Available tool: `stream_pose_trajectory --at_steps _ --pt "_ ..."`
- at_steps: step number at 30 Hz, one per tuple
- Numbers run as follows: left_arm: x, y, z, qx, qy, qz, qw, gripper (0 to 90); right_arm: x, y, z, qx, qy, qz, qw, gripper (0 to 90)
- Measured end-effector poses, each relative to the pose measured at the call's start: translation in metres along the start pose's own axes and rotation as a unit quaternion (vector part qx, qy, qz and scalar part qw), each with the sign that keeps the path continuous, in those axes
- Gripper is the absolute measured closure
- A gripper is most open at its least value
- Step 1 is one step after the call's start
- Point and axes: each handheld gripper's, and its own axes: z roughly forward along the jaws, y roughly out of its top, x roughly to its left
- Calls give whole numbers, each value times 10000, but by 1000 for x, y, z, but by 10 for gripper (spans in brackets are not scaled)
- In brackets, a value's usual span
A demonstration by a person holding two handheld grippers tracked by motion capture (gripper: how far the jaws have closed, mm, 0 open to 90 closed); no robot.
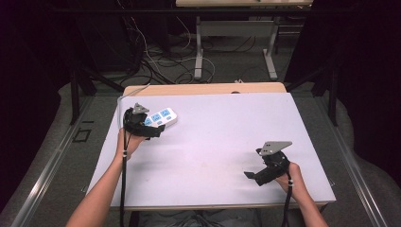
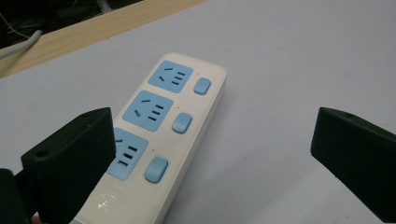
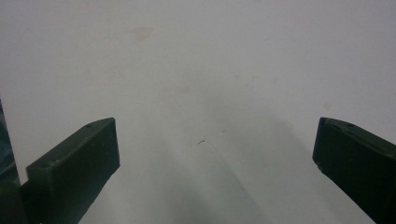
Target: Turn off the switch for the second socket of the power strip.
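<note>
A cream power strip (image 1: 162, 118) with three blue sockets and blue switches lies on the white table sheet at the far left. My left gripper (image 1: 152, 129) hovers right at its near end, jaws wide apart. In the left gripper view the power strip (image 2: 163, 135) lies between the jaws near the left one, which overlaps its nearest socket; neither pad presses on it. My left gripper (image 2: 212, 154) is open. My right gripper (image 1: 251, 177) rests near the front right of the table, open, and in its own view the right gripper (image 3: 215, 158) has just bare white sheet between its jaws.
The white sheet (image 1: 213, 142) covers a wooden table whose far edge (image 1: 203, 89) shows. A grey cable (image 1: 127, 92) runs off the strip's far left. Behind the table are desk legs and tangled cables on the floor (image 1: 165, 61).
</note>
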Motion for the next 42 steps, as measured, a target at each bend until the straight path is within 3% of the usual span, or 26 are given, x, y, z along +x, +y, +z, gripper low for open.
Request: stream_pose_trajectory --at_steps 14,25,31,33,34,42 --pt "-20 -15 -30 -133 -136 165 9997 0 0 0 -3 68 45 20 10000 0" --pt "-34 -36 -54 -266 -241 235 9991 0 0 0 -2 -19 46 10 10000 0" --pt "-43 -45 -63 -219 -331 376 9985 0 1 0 -2 -14 44 19 10000 0" --pt "-47 -49 -65 -256 -348 334 9985 0 0 0 -3 40 68 4 10000 0" --pt "-47 -50 -67 -209 -351 421 9983 0 1 0 -2 -32 36 22 10000 0" --pt "-53 -63 -77 -272 -395 372 9982 0 0 0 -2 30 59 -30 10000 0"
